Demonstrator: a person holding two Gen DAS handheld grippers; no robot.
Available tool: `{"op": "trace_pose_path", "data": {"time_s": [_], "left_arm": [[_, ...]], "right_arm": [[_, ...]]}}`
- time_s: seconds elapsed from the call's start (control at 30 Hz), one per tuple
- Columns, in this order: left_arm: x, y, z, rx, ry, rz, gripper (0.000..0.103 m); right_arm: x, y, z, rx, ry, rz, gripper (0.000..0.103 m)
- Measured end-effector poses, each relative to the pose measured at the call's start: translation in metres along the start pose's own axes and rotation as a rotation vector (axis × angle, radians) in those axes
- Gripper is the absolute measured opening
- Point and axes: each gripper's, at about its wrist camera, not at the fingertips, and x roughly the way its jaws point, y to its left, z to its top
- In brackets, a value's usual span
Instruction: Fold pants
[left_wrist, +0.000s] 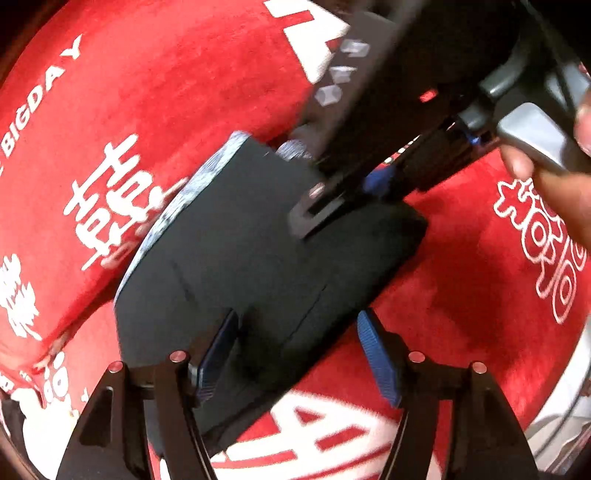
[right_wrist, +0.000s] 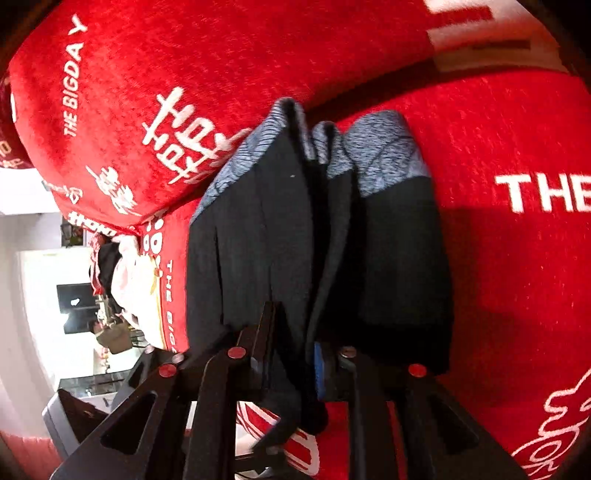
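The dark pants (left_wrist: 236, 254) with a grey heathered waistband lie folded into a compact bundle on the red cloth. My left gripper (left_wrist: 299, 354) is open, its blue pads to either side of the bundle's near edge. My right gripper (left_wrist: 314, 210) reaches in from the upper right and presses on the bundle's top. In the right wrist view the pants (right_wrist: 280, 229) hang in folds between my right gripper's (right_wrist: 291, 369) blue-padded fingers (right_wrist: 318, 373), which are shut on the dark fabric.
A red cloth (left_wrist: 155, 88) with white lettering covers the surface, also in the right wrist view (right_wrist: 498, 147). A hand (left_wrist: 554, 177) holds the right gripper's handle. A bright room shows past the left edge (right_wrist: 40, 280).
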Motion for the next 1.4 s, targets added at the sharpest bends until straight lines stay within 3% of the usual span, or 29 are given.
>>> {"op": "trace_pose_path", "data": {"time_s": [0.17, 0.23, 0.43, 0.47, 0.6, 0.8, 1.0, 1.07, 1.2, 1.4], "left_arm": [[-0.016, 0.053, -0.016, -0.155, -0.004, 0.027, 0.070], [-0.003, 0.078, -0.019, -0.239, 0.046, 0.063, 0.082], [0.027, 0.123, -0.022, -0.391, 0.113, 0.101, 0.082], [0.024, 0.122, -0.023, -0.403, 0.111, 0.100, 0.082], [0.024, 0.125, -0.024, -0.428, 0.101, 0.117, 0.082], [0.039, 0.126, -0.025, -0.477, 0.139, 0.106, 0.082], [0.035, 0.111, -0.029, -0.445, 0.143, 0.143, 0.082], [0.030, 0.108, -0.029, -0.447, 0.152, 0.145, 0.082], [0.019, 0.105, -0.034, -0.505, 0.171, 0.123, 0.082], [-0.005, 0.096, -0.059, -0.546, 0.179, 0.100, 0.082]], "right_arm": [[-0.004, 0.006, -0.005, -0.081, -0.018, -0.106, 0.021], [-0.009, 0.005, -0.008, -0.114, -0.025, -0.179, 0.025], [-0.036, -0.003, -0.025, -0.080, -0.092, -0.274, 0.036], [-0.042, -0.003, -0.028, -0.075, -0.107, -0.296, 0.040], [-0.067, -0.008, -0.036, -0.070, -0.154, -0.364, 0.041], [-0.058, 0.023, -0.028, -0.180, -0.194, -0.384, 0.041], [-0.009, 0.031, -0.033, -0.281, -0.107, -0.518, 0.043], [-0.013, 0.030, -0.038, -0.268, -0.145, -0.507, 0.046], [-0.019, 0.023, -0.043, -0.220, -0.134, -0.481, 0.050], [-0.020, 0.024, -0.052, -0.232, -0.101, -0.545, 0.056]]}}
